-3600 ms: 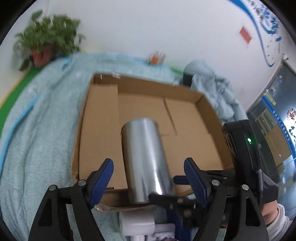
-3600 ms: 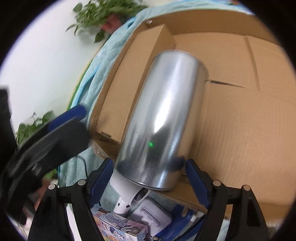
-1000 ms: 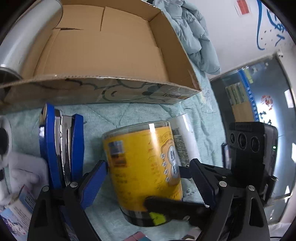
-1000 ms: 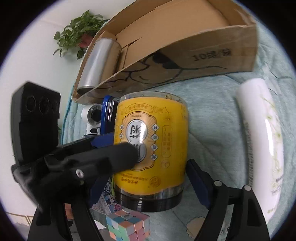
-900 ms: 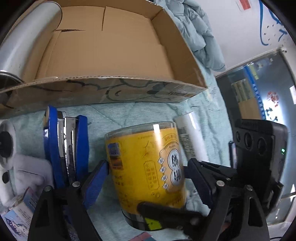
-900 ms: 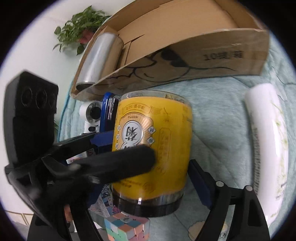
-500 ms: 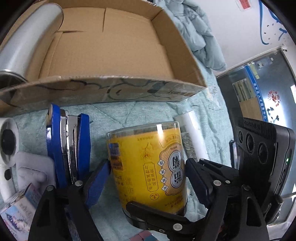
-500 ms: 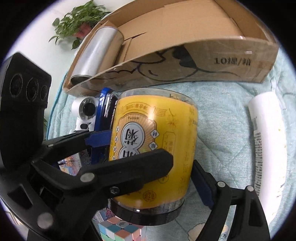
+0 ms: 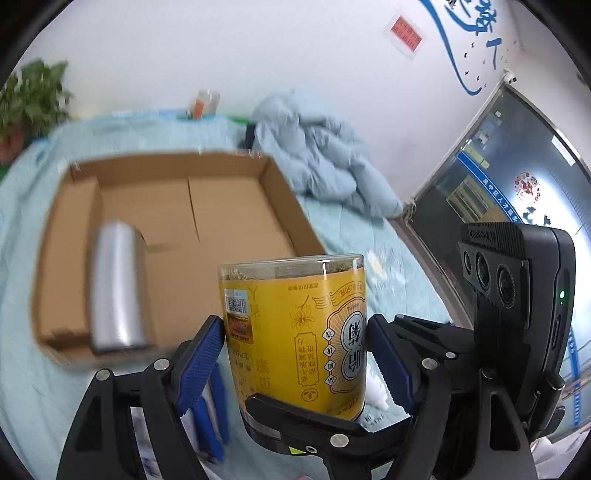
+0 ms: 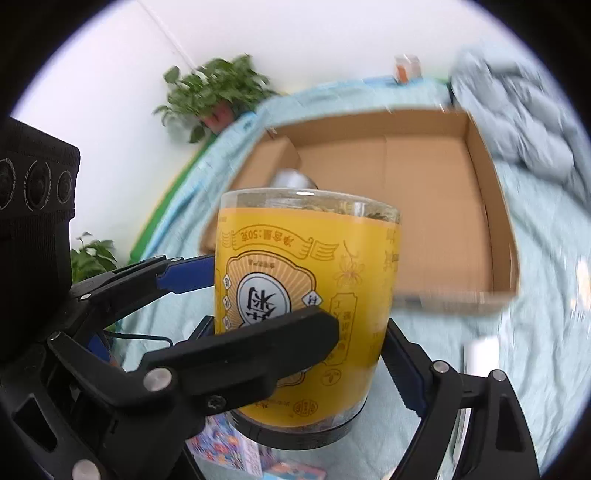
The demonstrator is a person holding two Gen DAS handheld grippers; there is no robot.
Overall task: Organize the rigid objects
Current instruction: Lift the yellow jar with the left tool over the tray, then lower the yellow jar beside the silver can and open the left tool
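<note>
Left wrist view shows a yellow jar (image 9: 295,332) held up in the air, above the blue-green blanket (image 9: 369,236). The left gripper (image 9: 295,354) has its blue pads on both sides of the jar. Its jaws are closing in on the jar a little more right now. The right gripper (image 10: 303,362) grabs the same jar from the other side, and its jaws are clamped on it too. So two grippers carry one jar together.

How far along is the tidy-up? One silver can (image 9: 114,291) already lies inside the cardboard box (image 9: 280,199), near the left wall. The rest of the box is bare. The yellow jar is not in the box yet; I think it goes there next. More things wait on the blanket: a blue thing (image 9: 210,413) under the left gripper, a bright picture box (image 10: 225,450) under the jar, and a white tube (image 10: 480,354), which is blurry.

The jar's label has gold drawings and Chinese words. They look upside down, so the jar may be carried bottom up. I can make out "20" on the ribbon in the right wrist view. A small square code (image 9: 236,304) sits on the label. The wall sign (image 9: 406,31) is red, but too small to read.
</note>
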